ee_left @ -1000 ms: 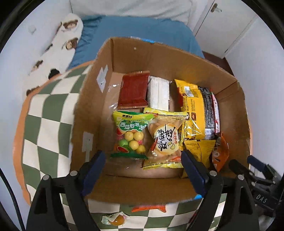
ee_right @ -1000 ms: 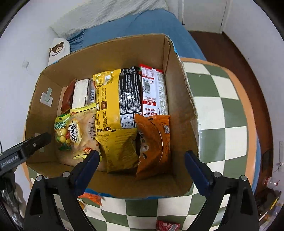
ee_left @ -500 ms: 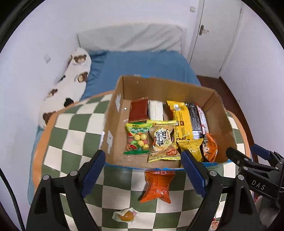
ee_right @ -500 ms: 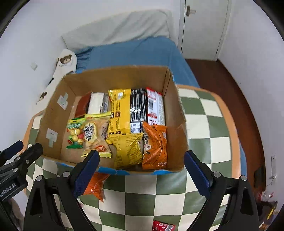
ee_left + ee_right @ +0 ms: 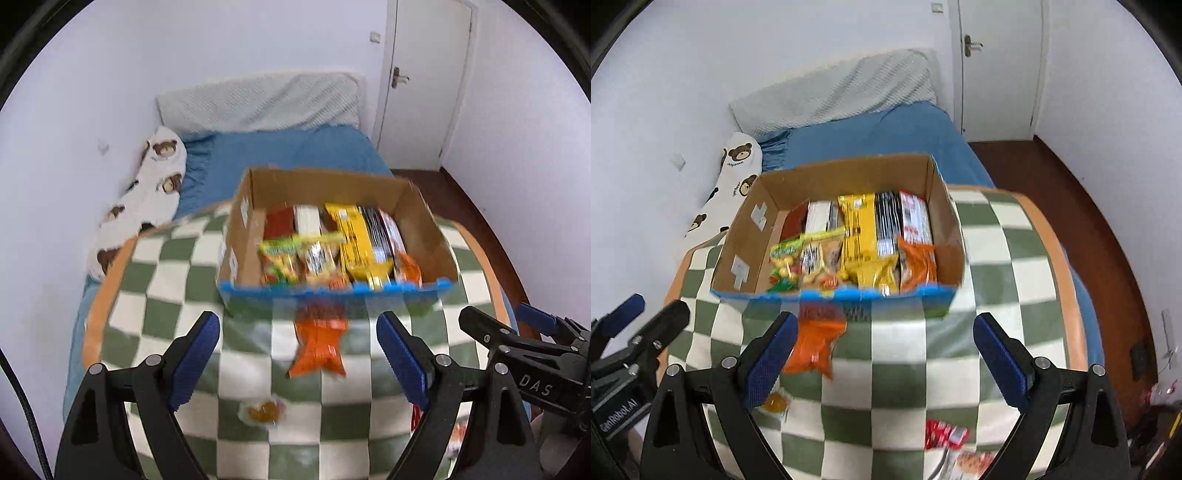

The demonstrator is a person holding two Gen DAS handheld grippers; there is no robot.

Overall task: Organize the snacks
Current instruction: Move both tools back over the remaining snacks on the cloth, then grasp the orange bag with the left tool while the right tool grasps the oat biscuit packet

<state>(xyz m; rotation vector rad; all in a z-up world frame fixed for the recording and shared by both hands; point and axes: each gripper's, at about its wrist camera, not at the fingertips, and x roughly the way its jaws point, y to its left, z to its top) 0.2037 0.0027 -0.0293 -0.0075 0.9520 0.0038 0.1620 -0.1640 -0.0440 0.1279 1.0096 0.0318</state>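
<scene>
An open cardboard box [image 5: 424, 225] [image 5: 746, 229] holding several snack packets stands at the far side of a green-and-white checked table [image 5: 166, 280] [image 5: 1015, 266]. An orange packet [image 5: 319, 345] [image 5: 812, 347] lies on the table just in front of the box. A small clear-wrapped orange sweet [image 5: 263, 410] [image 5: 774, 401] lies nearer. A red packet [image 5: 943, 432] lies at the near right. My left gripper [image 5: 298, 356] is open and empty, above the table short of the box. My right gripper [image 5: 884, 356] is open and empty beside it.
A bed with a blue sheet [image 5: 280, 151], a grey pillow [image 5: 258, 103] and a bear-print pillow [image 5: 147, 192] lies behind the table. A white door [image 5: 424, 81] and dark wooden floor [image 5: 1089, 206] are at the right. More packets [image 5: 971, 461] lie at the table's near edge.
Both grippers have pulled back and up from over the box. The box now looks farther away, and the table with loose snacks has come into view.
</scene>
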